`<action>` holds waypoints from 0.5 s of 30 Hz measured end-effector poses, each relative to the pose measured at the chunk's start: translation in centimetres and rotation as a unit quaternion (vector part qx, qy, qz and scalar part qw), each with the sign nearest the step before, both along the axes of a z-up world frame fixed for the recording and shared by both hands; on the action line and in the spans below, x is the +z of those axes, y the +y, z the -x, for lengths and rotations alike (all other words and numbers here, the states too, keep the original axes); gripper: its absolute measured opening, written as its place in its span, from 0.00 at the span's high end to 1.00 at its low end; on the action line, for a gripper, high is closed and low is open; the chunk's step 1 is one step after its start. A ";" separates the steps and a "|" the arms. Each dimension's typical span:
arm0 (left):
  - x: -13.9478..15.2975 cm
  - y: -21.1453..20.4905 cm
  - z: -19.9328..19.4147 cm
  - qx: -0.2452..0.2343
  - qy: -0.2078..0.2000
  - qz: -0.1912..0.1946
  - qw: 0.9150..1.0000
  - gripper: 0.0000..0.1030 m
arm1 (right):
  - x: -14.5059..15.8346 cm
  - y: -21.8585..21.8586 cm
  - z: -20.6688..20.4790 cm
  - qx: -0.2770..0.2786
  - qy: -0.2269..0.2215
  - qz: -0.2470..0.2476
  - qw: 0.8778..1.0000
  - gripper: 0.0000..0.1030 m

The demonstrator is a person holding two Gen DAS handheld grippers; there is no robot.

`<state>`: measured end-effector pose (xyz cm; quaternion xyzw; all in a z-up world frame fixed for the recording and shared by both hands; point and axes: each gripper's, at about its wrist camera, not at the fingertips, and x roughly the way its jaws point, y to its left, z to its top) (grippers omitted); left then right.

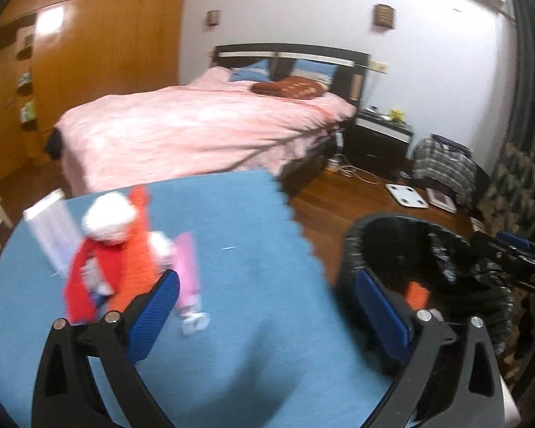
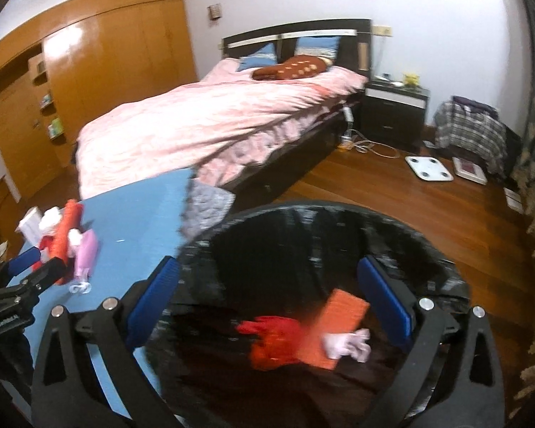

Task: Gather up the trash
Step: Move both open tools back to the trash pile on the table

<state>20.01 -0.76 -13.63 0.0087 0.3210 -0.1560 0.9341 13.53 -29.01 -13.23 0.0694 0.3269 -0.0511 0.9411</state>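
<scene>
A pile of trash lies on the blue table (image 1: 253, 285): a white crumpled wad (image 1: 108, 215), red and orange wrappers (image 1: 125, 267), a pink wrapper (image 1: 189, 271) and a clear packet (image 1: 51, 232). My left gripper (image 1: 267, 306) is open and empty, just right of the pile. A black-lined bin (image 2: 303, 235) stands right of the table. My right gripper (image 2: 271, 299) is open and empty above the bin's mouth. Inside lie an orange wrapper (image 2: 335, 324), red scrap (image 2: 274, 335) and a pale pink wad (image 2: 349, 344). The pile also shows in the right wrist view (image 2: 67, 239).
A bed with a pink quilt (image 1: 196, 125) stands behind the table. A dark nightstand (image 1: 378, 142), a white scale (image 1: 406, 196) and a heap of clothes (image 1: 442, 167) are on the wooden floor at right. A wooden wardrobe (image 1: 89, 53) fills the left wall.
</scene>
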 end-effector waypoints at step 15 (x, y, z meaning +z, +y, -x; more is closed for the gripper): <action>-2.8 13.0 -0.3 0.138 0.005 -0.029 0.990 0.06 | -2.3 13.6 -6.6 0.103 0.014 0.010 0.995 0.05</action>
